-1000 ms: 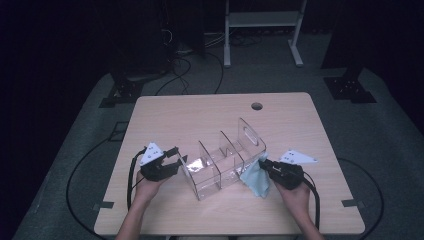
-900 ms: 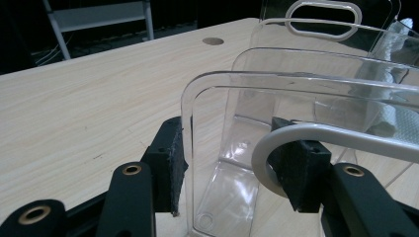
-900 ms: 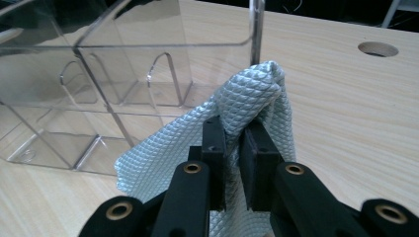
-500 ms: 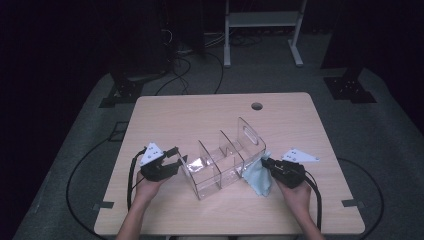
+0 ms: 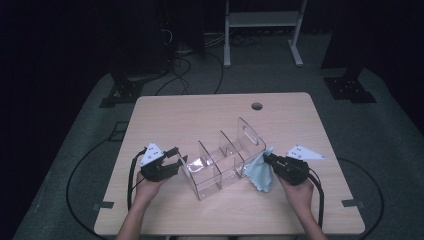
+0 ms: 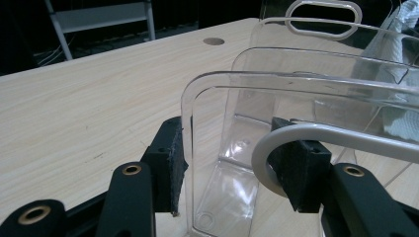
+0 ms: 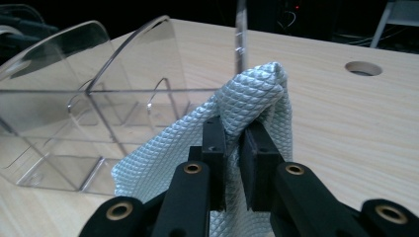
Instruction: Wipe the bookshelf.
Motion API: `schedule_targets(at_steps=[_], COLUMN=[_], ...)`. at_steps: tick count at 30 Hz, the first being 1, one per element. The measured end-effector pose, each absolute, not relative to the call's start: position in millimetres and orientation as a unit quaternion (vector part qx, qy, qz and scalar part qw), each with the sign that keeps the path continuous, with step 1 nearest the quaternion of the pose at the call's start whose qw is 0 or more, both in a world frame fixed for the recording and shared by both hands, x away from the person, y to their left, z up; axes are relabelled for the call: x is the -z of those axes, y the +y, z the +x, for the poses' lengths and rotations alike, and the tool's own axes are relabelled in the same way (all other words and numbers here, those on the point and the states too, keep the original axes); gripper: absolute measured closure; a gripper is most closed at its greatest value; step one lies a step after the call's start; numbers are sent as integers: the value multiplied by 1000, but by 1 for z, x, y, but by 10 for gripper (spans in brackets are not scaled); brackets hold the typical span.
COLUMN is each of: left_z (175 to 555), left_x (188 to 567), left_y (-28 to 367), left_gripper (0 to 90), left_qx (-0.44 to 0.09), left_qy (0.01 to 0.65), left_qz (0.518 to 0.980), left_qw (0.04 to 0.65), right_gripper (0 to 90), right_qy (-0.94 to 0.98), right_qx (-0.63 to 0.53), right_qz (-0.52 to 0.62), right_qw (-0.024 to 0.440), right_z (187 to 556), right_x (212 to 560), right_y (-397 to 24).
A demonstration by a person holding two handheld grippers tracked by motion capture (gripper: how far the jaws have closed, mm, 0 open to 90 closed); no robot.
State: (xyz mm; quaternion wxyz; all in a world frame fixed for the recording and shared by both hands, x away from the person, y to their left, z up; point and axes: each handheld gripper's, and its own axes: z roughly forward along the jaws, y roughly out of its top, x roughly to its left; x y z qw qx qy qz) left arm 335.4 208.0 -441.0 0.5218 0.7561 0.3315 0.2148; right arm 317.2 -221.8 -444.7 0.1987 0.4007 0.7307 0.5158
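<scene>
Organizer (image 5: 225,162): clear plastic, on table (image 5: 210,115), near the front edge, between the two grippers.
Organizer axis: long axis runs diagonally in the high view, from the near-left end up to the far-right end.
Organizer ends: tall end wall with a handle slot (image 5: 248,134) at the far-right end; low end wall at the near-left end, facing the left gripper.
Organizer dividers: upright cross walls split it into compartments along the long axis.
Left gripper (image 5: 176,163): at the organizer's near-left end, jaws part-way apart and straddling the low end wall; in the left gripper view one pad (image 6: 170,165) is just outside the wall and the other inside the compartment; whether they press the wall cannot be told.
Right gripper (image 5: 266,160): at the organizer's right side, jaws closed almost fully, pinching a fold of cloth (image 7: 247,106).
Cloth (image 5: 259,170): pale blue, textured; hangs from the right gripper against the organizer's right side wall, below the tall end.
Hole (image 5: 257,106): in the table, beyond the organizer's tall end.
</scene>
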Motion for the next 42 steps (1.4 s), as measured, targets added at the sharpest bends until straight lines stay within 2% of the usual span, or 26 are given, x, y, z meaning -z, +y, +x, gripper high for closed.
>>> schedule_targets(at_steps=[6, 12, 18, 20, 27, 34, 42], left_z=[334, 332, 329, 329, 328, 327, 326], left_x=[441, 441, 440, 440, 440, 441, 441], left_y=[208, 206, 198, 196, 196, 196, 194], left_gripper=[486, 485, 485, 485, 484, 483, 482], left_qx=[-216, -215, -209, -211, -212, -211, -213], left_qy=[331, 330, 331, 330, 332, 335, 335], left_qz=[757, 758, 759, 759, 757, 755, 755], left_qw=[520, 519, 520, 520, 521, 522, 522], right_gripper=[812, 813, 812, 813, 814, 817, 825], right_qy=[751, 737, 758, 765, 773, 785, 785], right_qx=[-525, -535, -528, -516, -511, -496, -496], right_qz=[361, 367, 331, 323, 317, 316, 316], right_qw=[174, 187, 193, 208, 205, 195, 192], right_z=[306, 304, 294, 295, 309, 323, 316], right_x=[441, 426, 411, 405, 392, 394, 394], right_y=[-198, -207, -190, -186, -172, -158, -166])
